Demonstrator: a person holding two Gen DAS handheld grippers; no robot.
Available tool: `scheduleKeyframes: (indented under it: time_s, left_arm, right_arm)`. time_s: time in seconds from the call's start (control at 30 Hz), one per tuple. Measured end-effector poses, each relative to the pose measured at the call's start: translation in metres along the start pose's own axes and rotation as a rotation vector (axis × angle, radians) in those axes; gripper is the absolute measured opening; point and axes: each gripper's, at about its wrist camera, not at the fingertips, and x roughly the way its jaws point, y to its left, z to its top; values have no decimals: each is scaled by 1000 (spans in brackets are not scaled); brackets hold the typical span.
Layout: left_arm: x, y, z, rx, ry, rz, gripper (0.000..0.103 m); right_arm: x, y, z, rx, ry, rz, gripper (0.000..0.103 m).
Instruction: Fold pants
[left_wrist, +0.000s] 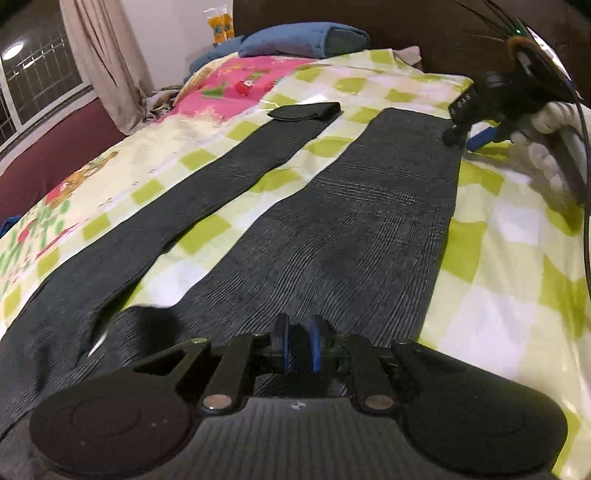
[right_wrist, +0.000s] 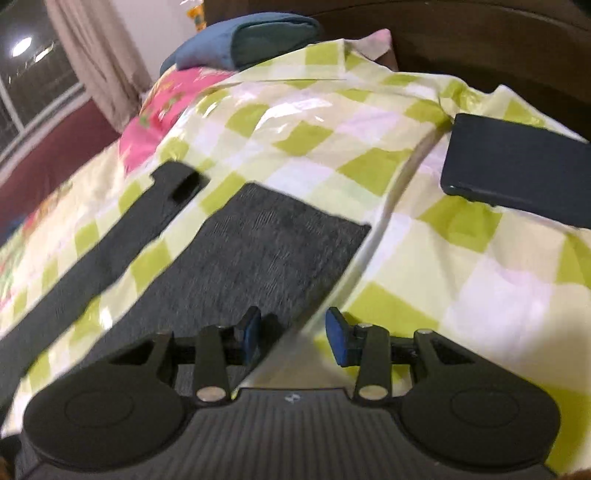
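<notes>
Dark grey pants (left_wrist: 369, 221) lie flat on a bed, both legs stretching away from me. The far leg's hem (left_wrist: 310, 110) is turned back on itself. My left gripper (left_wrist: 299, 347) hovers over the upper part of the near leg, its blue pads almost together, and I see nothing between them. A white-gloved hand holds my right gripper (left_wrist: 465, 138) at the near leg's hem. In the right wrist view the right gripper (right_wrist: 295, 336) stands with its jaws apart over the right edge of the pants (right_wrist: 258, 251), pads touching nothing.
The green-checked sheet (left_wrist: 498, 258) covers the bed. A pink printed blanket (left_wrist: 229, 85) and a blue pillow (left_wrist: 295, 37) lie toward the headboard. A dark flat case (right_wrist: 517, 173) rests on the sheet to the right. Curtain and window stand at far left.
</notes>
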Motion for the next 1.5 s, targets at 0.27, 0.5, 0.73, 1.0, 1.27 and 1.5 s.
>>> scheduleKeyframes:
  time_s: [0.27,0.5,0.73,1.0,1.27,1.5]
  left_arm:
    - [12,-6,7,-9,0,7,29]
    - [19,-9,10,9,4,18,29]
    - [20,-11,16,2,-7,4,32]
    - [17,-20,28,-47,31,11,38]
    - [-23,-2,20,-131,20,135,55]
    - [-85,14,7,-129,6,297,60]
  right_arm:
    - [4,-17,5,37,-37,97,45]
    - [27,-15,29,68,-73,75,20]
    - [-1,-34,33,62,-126,73,2]
    - [-17,-44,18,-14,-88,-131,12]
    - [-77,-12,-8,-179,-170,-158,20]
    - [-127,82,-58,-379,-144,205,23]
